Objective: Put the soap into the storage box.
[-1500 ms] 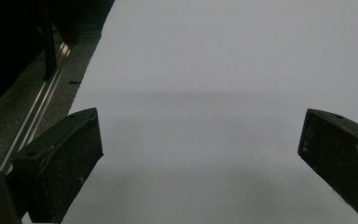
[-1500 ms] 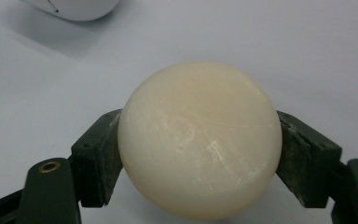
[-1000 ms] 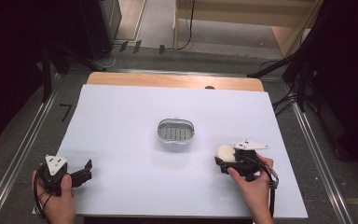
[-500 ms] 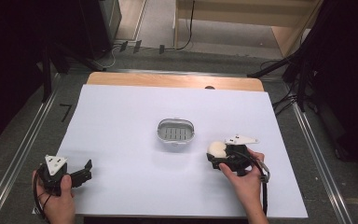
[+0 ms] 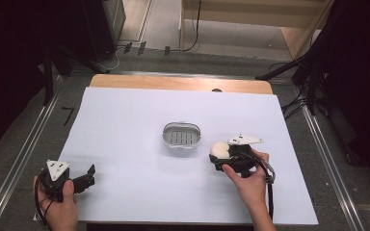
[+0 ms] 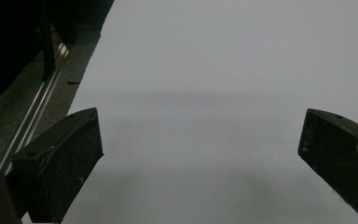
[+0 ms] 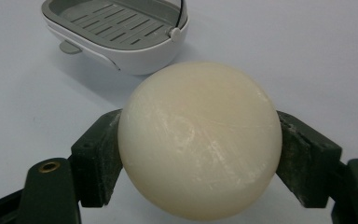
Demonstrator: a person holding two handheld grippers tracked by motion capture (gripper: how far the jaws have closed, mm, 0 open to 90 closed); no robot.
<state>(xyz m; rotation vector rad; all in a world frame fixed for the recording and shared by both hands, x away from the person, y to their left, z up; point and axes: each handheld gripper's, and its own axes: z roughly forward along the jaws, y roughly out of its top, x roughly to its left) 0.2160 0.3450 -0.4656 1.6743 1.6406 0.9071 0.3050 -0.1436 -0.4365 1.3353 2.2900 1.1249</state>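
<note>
White sheet (image 5: pixel 139 120) covers most of the table, with a strip of wooden table edge (image 5: pixel 173 83) showing along its top side in the high view; metal rails run down both sides of the frame. Lots of open sheet: whole upper half and the left-centre are bare, and the lower middle between the two hands is free too. Left gripper (image 5: pixel 87 176) sits at the lower left of the high view, close to the sheet's left and bottom edges, jaws spread wide with nothing between them; its own view shows bare sheet ahead and the sheet's left border plus rail at upper left. Right gripper (image 5: pixel 218 156) is right of centre, lower half of the frame, well in from the right edge. Its jaws pinch a soap ball (image 7: pixel 199 140) from both sides, pads touching its flanks. Ball is round, cream-white, smooth with faint scuff streaks, slightly glossy. Soap dish (image 5: pixel 182 136) sits mid-frame, just up-left of the ball, near but apart; white oval shell, grey slotted insert, a thin wire handle lying along its rim.
</note>
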